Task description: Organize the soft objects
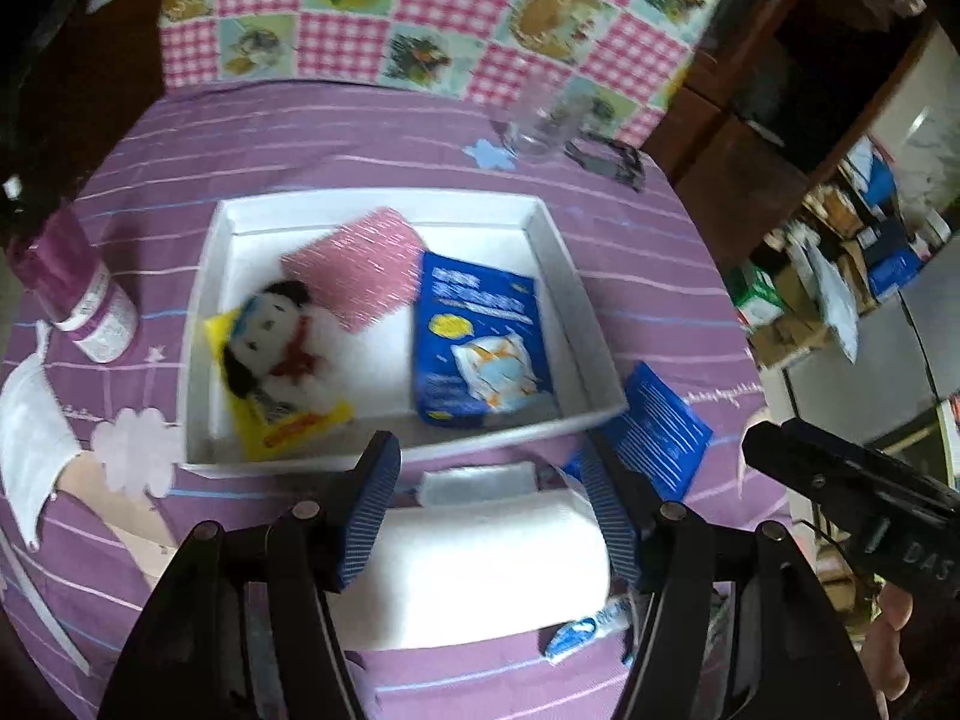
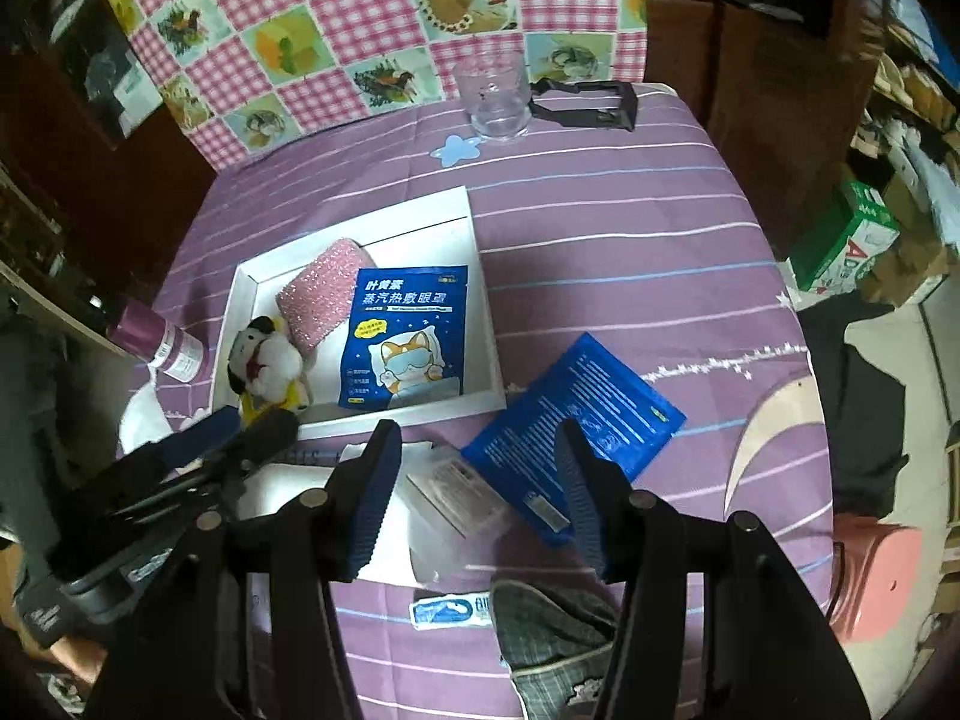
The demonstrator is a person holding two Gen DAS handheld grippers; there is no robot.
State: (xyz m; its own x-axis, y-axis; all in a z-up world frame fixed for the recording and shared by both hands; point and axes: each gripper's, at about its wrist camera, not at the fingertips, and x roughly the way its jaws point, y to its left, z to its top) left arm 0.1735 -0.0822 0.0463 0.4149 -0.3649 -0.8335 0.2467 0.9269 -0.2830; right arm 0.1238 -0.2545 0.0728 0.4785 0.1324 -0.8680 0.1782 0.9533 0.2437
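A white tray (image 1: 558, 252) on the purple striped cloth holds a pink sponge (image 1: 360, 264), a plush doll (image 1: 276, 336) lying on a yellow packet, and a blue eye-mask packet (image 1: 480, 336). My left gripper (image 1: 489, 450) is shut on a soft white roll (image 1: 480, 570) just in front of the tray's near wall. My right gripper (image 2: 478, 432) hovers open over a clear plastic packet (image 2: 456, 492) and a second blue packet (image 2: 570, 420) lying on the cloth right of the tray (image 2: 486, 324). A grey plaid cloth (image 2: 552, 630) lies under its fingers.
A purple bottle (image 2: 162, 342) lies left of the tray. At the table's far edge stand a clear glass (image 2: 492, 102) and a black frame (image 2: 588, 102). A small blue-white sachet (image 2: 450, 609) lies near the front. Boxes crowd the floor on the right.
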